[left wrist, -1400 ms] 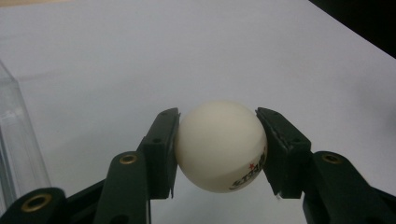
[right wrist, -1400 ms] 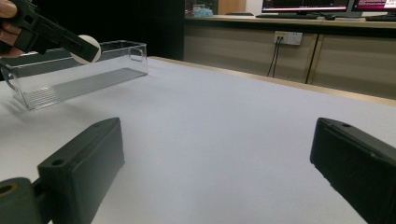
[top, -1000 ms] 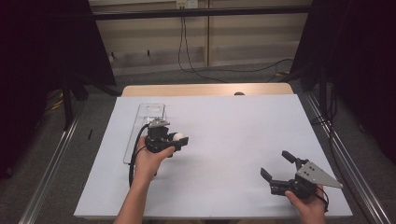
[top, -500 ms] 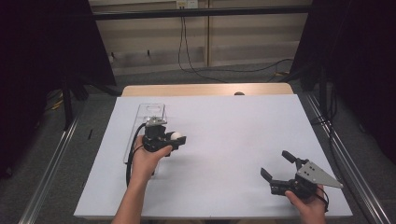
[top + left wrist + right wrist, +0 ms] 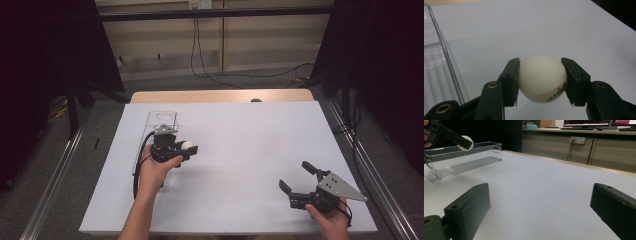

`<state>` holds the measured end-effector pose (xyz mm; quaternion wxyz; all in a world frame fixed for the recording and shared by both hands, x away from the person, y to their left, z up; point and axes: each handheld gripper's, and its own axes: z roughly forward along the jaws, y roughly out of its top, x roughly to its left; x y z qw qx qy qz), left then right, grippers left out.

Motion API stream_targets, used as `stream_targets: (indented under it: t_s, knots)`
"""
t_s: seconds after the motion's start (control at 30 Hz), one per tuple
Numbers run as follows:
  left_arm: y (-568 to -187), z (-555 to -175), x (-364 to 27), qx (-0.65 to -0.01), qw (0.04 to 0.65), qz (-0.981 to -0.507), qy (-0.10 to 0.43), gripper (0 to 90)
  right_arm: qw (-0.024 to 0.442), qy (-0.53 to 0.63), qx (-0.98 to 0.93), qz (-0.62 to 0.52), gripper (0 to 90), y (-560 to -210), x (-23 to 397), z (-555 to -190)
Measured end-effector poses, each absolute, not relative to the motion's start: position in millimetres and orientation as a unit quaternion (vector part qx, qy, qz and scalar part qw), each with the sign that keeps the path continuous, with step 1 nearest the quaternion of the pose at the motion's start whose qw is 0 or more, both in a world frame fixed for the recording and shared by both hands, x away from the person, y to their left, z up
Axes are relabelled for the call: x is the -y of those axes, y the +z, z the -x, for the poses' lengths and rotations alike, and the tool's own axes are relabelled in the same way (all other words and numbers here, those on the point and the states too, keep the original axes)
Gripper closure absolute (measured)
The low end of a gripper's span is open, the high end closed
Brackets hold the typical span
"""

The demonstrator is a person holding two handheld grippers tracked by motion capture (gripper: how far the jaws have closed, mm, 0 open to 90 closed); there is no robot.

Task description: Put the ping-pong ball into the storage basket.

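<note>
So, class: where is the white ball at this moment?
In the high view the white ball sits left of centre, clamped in the left tool, just right of the clear plastic tray.

Cream-white ping-pong ball point(image 5: 541, 77) with a red star and dark lettering; clear ribbed plastic bin point(image 5: 466, 160); white bench point(image 5: 250, 145); black grippers.

Left gripper point(image 5: 189, 148) left of frame centre, jaws clamped (forearm entering from bottom edge). Right gripper point(image 5: 295, 177) lower right, jaws spread wide, nothing between.
</note>
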<state>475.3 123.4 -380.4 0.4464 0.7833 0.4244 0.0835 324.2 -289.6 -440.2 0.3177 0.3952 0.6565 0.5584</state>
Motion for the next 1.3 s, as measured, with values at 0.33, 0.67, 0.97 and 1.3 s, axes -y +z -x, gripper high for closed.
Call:
stream_targets:
  t_s: [0.33, 0.67, 0.97, 1.3]
  knots:
    - [-378.6, -476.2, -128.4, -0.422, 0.440, -0.788, 0.090, 51.1, 0.316, 0.559, -0.657, -0.395, 2.1, -440.3, 289.7, -324.4]
    - [-377.2, -477.0, -133.1, -0.421, 0.436, -0.790, 0.093, 51.2, 0.317, 0.560, -0.656, -0.395, 2.1, -440.1, 289.6, -324.3]
    - [-373.8, -476.6, -137.5, -0.423, 0.439, -0.787, 0.095, 51.1, 0.316, 0.560, -0.657, -0.393, 2.1, -440.5, 288.7, -324.8]
    - [-372.4, -476.4, -141.3, -0.429, 0.440, -0.782, 0.099, 51.1, 0.315, 0.561, -0.656, -0.394, 2.2, -439.9, 289.8, -324.4]
